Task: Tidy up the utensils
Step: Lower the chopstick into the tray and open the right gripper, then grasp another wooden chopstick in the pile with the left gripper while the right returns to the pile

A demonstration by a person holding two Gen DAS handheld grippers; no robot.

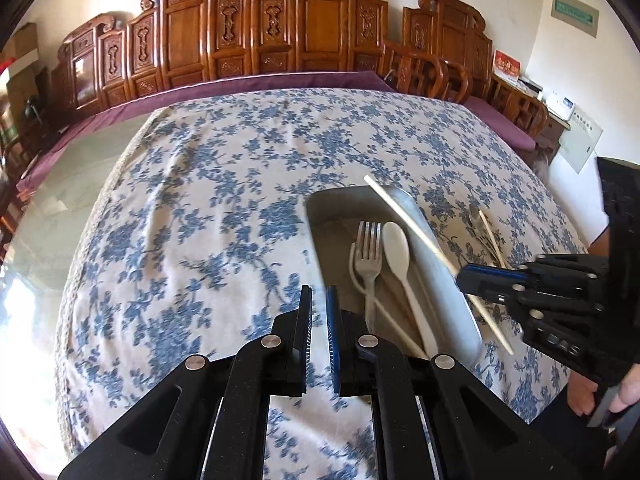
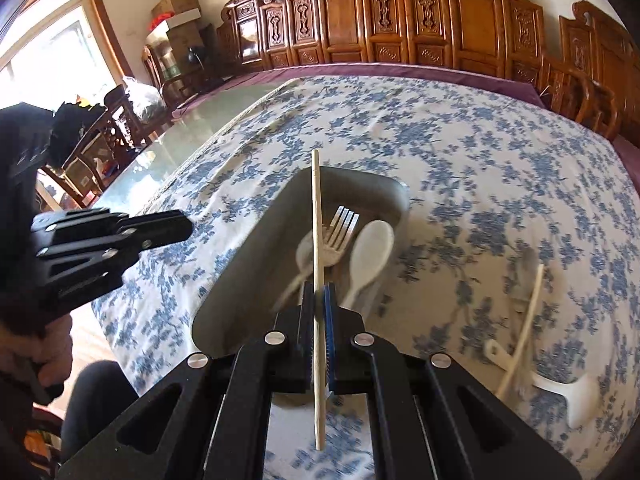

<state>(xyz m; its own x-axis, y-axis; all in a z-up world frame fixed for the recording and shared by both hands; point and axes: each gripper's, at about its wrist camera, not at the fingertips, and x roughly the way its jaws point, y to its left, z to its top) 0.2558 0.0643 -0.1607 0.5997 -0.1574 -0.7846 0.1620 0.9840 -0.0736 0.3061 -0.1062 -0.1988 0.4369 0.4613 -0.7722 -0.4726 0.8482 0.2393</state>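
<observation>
Right wrist view: a chopstick is clamped in the right gripper jaws above the tray; it is best lowered lengthwise beside the fork (left gripper clenched, empty).

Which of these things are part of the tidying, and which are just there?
Part of the job:
- grey rectangular tray
- metal fork inside it
- white plastic spoon inside it
- pale wooden chopstick pinched in the right claw
- loose utensils on the cloth
- left claw

Just there:
- blue-flowered tablecloth
- carved wooden chairs
- cardboard boxes
</observation>
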